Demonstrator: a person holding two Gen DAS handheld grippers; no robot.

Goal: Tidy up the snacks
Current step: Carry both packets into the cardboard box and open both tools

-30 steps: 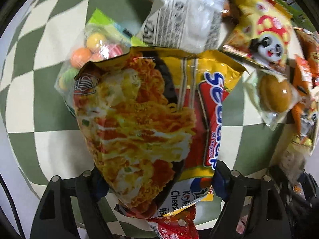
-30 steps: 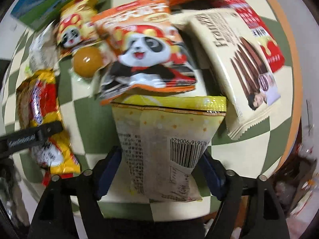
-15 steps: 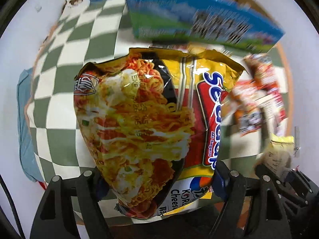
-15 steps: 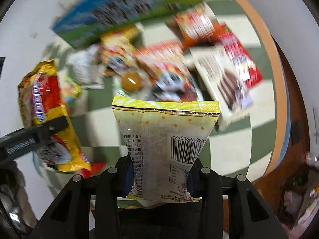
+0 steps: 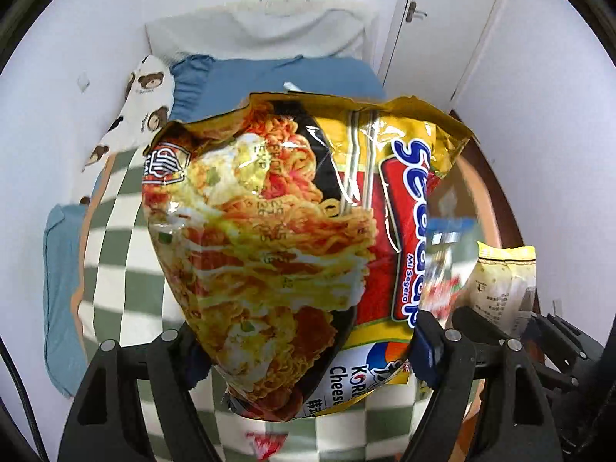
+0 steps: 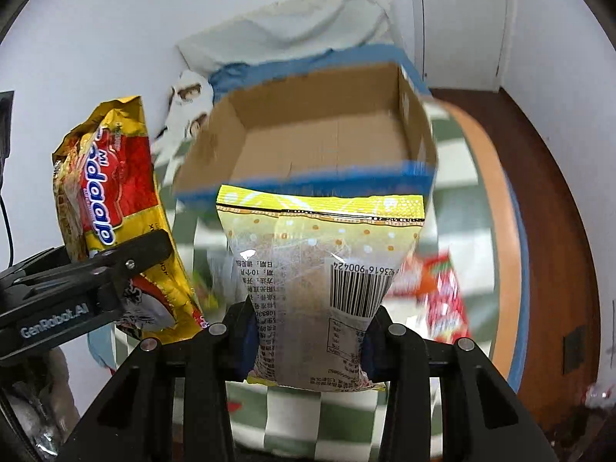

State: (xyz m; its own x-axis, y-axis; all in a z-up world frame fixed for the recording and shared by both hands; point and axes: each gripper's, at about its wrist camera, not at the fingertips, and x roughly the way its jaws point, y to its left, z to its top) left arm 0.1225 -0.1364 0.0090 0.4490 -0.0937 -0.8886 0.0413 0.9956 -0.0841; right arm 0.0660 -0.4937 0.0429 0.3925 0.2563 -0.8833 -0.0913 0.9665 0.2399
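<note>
My left gripper is shut on a large yellow and red instant noodle packet, held up in the air and filling most of the left wrist view. My right gripper is shut on the lower end of a pale yellow snack bag with a barcode. An open cardboard box with blue printed sides stands just behind the bag, its brown inside showing. The noodle packet and the left gripper appear at the left of the right wrist view. The yellow bag shows at the right of the left wrist view.
A round table with a green and white checked cloth and an orange rim lies below. Red snack packets lie blurred on it at the right. Behind are a blue bed cover, a bear-print cloth, white walls and a door.
Both grippers have risen with their packets, and the views have tilted up from the table to the room. The right gripper's jaws have closed tighter on the yellow bag. The box now shows its open top.
</note>
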